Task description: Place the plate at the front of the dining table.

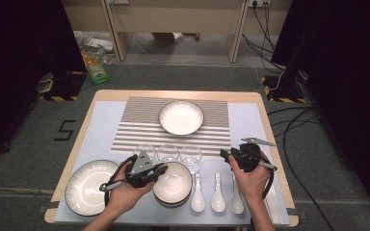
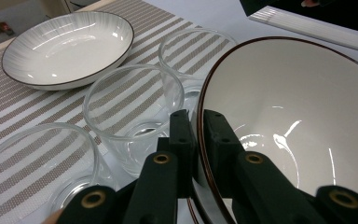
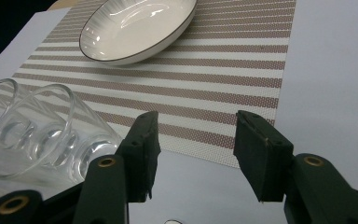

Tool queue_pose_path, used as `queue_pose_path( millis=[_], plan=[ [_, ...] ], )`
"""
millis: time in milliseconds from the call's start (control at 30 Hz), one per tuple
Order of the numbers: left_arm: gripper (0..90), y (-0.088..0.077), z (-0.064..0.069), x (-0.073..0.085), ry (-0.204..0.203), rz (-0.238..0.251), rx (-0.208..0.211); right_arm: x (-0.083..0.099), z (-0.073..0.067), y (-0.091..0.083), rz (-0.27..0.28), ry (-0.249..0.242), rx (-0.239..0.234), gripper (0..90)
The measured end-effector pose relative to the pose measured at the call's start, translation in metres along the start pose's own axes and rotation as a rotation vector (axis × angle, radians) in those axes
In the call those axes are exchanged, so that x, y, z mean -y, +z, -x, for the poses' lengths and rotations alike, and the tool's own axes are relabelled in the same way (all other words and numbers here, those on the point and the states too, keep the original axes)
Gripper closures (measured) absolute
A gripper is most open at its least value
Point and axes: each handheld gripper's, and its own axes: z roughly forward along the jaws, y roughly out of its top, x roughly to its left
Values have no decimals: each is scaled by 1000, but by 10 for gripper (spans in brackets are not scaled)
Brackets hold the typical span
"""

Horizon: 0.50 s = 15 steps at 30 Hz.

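Note:
A stack of white bowls with dark rims (image 1: 173,184) stands near the table's front edge. My left gripper (image 1: 160,169) is shut on the top bowl's (image 2: 284,107) left rim, one jaw inside and one outside (image 2: 197,135). Three clear glasses (image 1: 168,153) stand in a row just behind the bowls; in the left gripper view they (image 2: 130,112) are close beside the jaws. My right gripper (image 1: 225,154) hovers open to the right of the glasses, with nothing between its fingers (image 3: 193,154), only bare table at the placemat's edge.
A shallow white dish (image 1: 181,117) sits on the striped placemat (image 1: 139,122) at the back. A large plate (image 1: 89,186) lies front left. Three white spoons (image 1: 217,192) lie right of the bowls. A white ribbed strip (image 1: 275,204) lies along the right edge.

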Motion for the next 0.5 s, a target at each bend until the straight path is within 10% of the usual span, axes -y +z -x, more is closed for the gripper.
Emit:
queue_pose_path(
  millis=[500],
  plan=[
    [815,-8,3,3,30,126,-29,0,1,-1,9,-1,-4,504]
  ],
)
